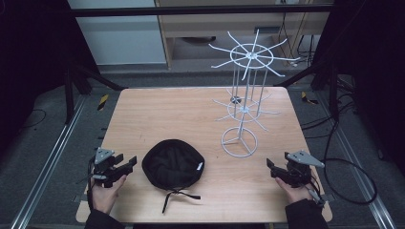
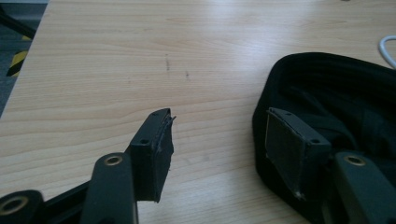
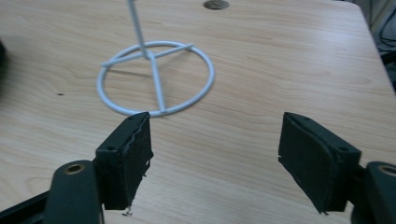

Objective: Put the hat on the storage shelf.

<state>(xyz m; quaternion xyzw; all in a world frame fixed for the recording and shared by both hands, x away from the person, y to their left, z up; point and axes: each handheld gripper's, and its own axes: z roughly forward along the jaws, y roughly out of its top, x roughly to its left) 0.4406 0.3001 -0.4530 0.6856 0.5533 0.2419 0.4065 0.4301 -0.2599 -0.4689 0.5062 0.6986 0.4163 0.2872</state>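
A black cap (image 1: 173, 163) lies upside down on the wooden table (image 1: 157, 114), just left of the white wire rack (image 1: 239, 140). The left gripper (image 1: 128, 164) waits beside the cap, jaws wide and empty; the right gripper (image 1: 271, 168) gapes empty right of the rack.

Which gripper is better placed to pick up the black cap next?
Left, probably. The left gripper is open right beside the black cap, its jaws already at the cap's edge. The right gripper, also open, sits farther off, facing the white wire rack.
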